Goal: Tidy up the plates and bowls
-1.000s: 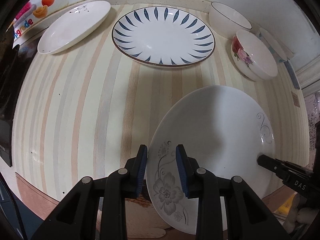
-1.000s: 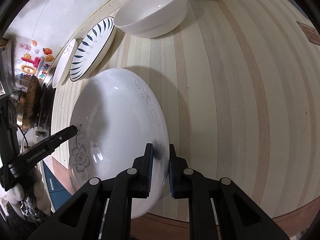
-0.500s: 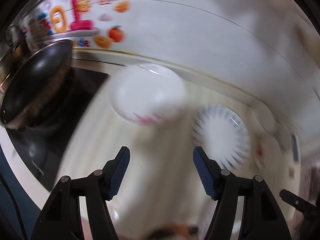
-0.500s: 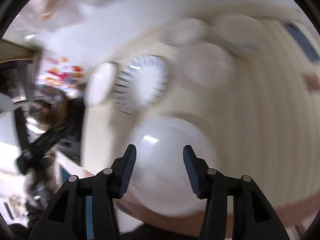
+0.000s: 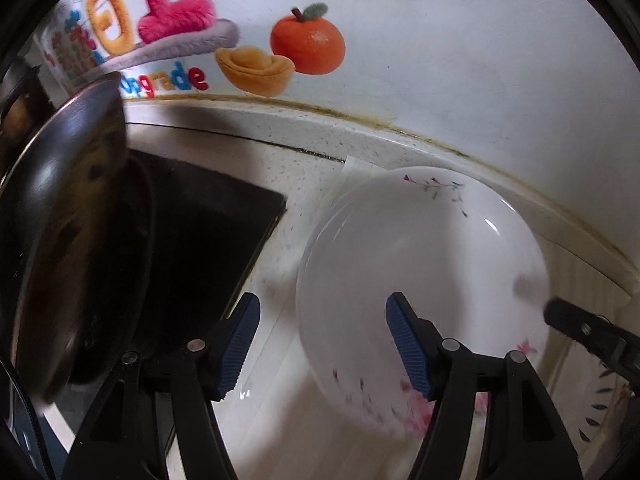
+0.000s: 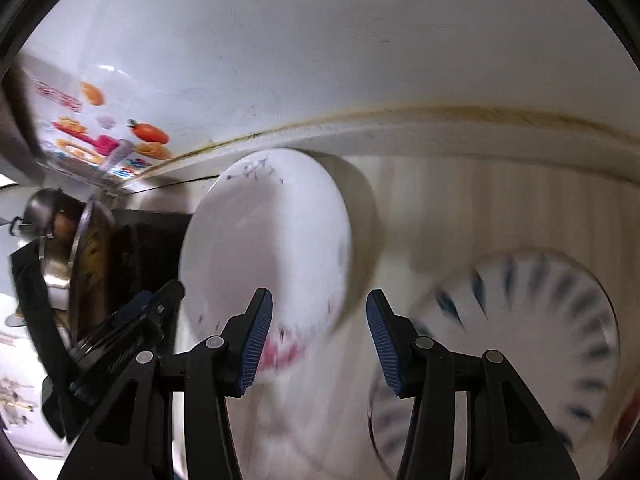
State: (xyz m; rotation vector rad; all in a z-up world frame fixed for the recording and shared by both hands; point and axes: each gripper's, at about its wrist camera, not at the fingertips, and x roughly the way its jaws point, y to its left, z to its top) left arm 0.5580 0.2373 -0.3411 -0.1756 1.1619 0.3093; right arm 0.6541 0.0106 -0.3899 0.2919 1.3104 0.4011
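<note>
2 grippers, L [image 5: 323, 344] + R [image 6: 319, 342], both wide, empty; 1 floral plate [image 5: 420, 264], 1 blue-leaf plate [image 6: 532, 320].

The blue-patterned plate [image 6: 532, 340] is smeared by blur and cut off at the lower edge; the white plate's [image 5: 420, 292] pink near-rim pattern is blurred beyond reading.

A glossy white wall [image 5: 460, 60] fills the top, bright with reflected light. On it, a colourful sticker of an orange fruit and gold ingot [image 5: 280, 56]. Below the sticker, a grimy seam meets the pale speckled table [image 5: 280, 168]. Left of that, a black glass cooktop [image 5: 208, 232] carries a dark metal wok [image 5: 68, 208].
</note>
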